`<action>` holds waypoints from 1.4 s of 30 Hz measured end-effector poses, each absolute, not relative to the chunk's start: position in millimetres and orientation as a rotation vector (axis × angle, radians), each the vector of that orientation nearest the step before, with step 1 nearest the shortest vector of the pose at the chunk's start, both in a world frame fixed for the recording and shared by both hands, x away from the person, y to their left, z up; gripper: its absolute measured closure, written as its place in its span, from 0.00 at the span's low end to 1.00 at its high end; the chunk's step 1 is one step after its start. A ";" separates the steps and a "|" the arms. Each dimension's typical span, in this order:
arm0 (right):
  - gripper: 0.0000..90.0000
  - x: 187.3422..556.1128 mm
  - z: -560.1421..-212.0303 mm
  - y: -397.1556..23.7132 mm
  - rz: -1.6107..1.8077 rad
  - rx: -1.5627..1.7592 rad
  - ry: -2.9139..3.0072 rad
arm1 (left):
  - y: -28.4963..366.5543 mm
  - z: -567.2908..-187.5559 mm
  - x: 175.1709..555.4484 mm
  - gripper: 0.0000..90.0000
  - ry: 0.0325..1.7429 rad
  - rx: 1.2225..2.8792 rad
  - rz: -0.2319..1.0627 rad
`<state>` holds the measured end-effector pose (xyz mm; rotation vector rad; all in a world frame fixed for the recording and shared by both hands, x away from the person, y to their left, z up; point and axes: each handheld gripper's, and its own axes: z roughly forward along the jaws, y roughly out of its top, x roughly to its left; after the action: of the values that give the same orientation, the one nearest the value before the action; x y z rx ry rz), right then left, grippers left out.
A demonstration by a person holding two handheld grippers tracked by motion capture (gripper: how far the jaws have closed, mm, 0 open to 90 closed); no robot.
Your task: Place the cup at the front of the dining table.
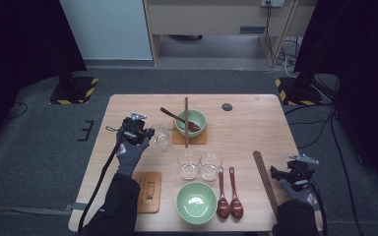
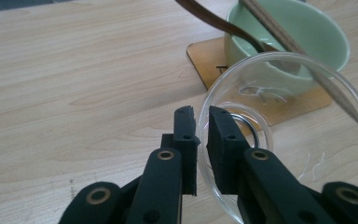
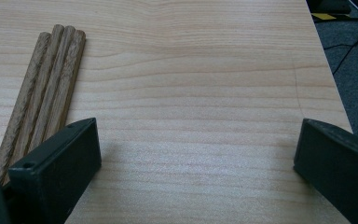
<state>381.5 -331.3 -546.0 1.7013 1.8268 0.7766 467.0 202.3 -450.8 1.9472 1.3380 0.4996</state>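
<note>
We start at the left of the high view, where our left gripper (image 1: 147,133) has its fingers (image 2: 186,140) pinched narrow on the rim of a clear glass (image 1: 161,137), one finger outside the wall and one inside, as the left gripper view shows. The glass sits left of centre in the high view, just beside the far green bowl (image 1: 191,122), which rests on a small wooden coaster (image 1: 197,138) with a dark spoon (image 1: 179,119) and chopsticks (image 1: 186,120) laid across it. We cannot tell whether the glass stands on the bench (image 1: 128,105) or is lifted just clear of it. We judge the step in hand to be placing this glass beside the set bowl; the next move calls for a steady lowering, keeping the glass upright and off the coaster edge, then opening the fingers without tipping it. Toward the middle, two more glasses (image 1: 199,165) wait near the near bowl (image 1: 196,202) and two spoons (image 1: 229,194). At the lower right, our right gripper (image 1: 281,173) holds nothing, its fingers (image 3: 60,154) spread wide over bare bench beside a bundle of chopsticks (image 3: 42,93).
</note>
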 end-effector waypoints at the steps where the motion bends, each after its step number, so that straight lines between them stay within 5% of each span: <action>1: 0.01 381.5 -546.0 -331.3 0.777 1.702 1.826 | 201.9 -452.1 468.0 0.90 1.343 1.951 0.499; 42: 0.01 381.5 -546.0 -331.3 0.777 1.702 1.826 | 192.9 -485.3 491.0 0.87 1.431 1.878 0.531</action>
<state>381.5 -331.3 -546.0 1.7022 1.8260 0.7770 491.0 192.9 -485.3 1.8778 1.4308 0.5314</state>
